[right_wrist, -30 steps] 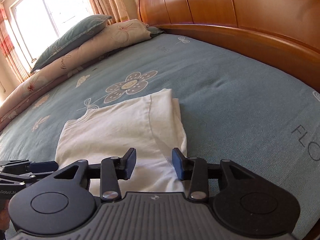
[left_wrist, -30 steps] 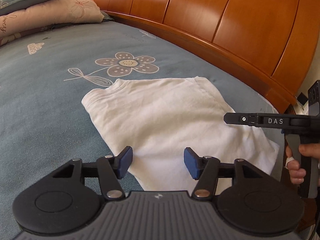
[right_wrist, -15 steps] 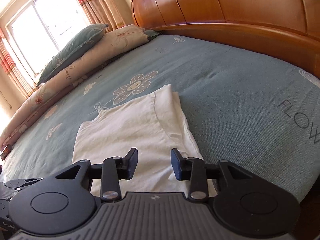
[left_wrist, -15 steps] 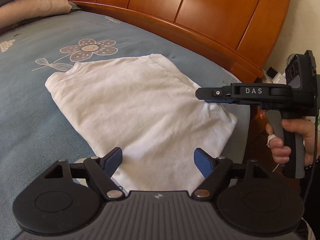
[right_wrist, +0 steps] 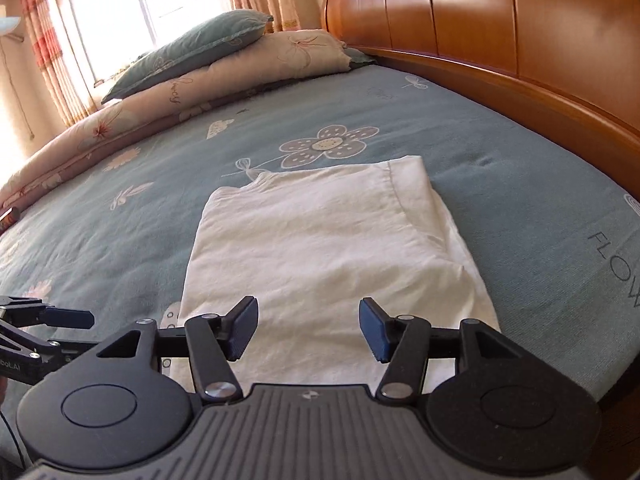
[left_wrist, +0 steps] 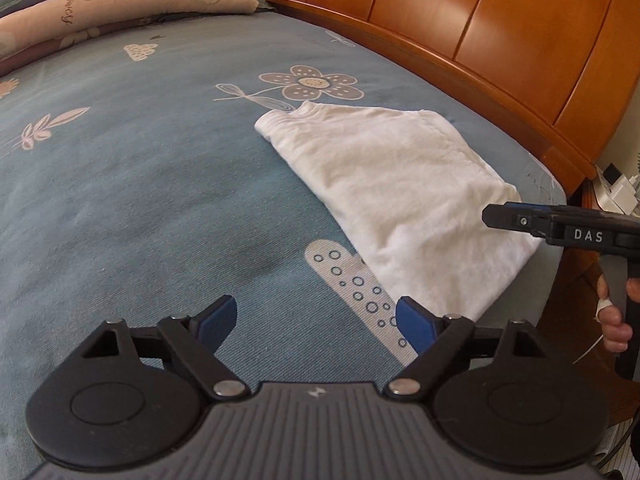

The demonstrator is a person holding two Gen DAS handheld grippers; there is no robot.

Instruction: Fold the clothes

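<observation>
Bedroom w/ a bed [right_wrist: 500, 148] under a blue-grey floral cover, wooden headboard [right_wrist: 500, 20] along its far side, stacked pillows [right_wrist: 224, 64] by a bright curtained window [right_wrist: 116, 4]. A white folded shirt [right_wrist: 320, 248] lies flat on the cover near the bed's edge, just below a printed flower [right_wrist: 328, 144]. Left gripper [left_wrist: 316, 320] hangs over bare cover just left of the shirt, blue pads wide apart, holding nothing. Right gripper [right_wrist: 308, 328] hovers at the shirt's near edge, jaws wide, empty; whether it touches the cloth is hard to tell. A hand [left_wrist: 612, 320] grips the right gripper's handle, seen in the left view.
</observation>
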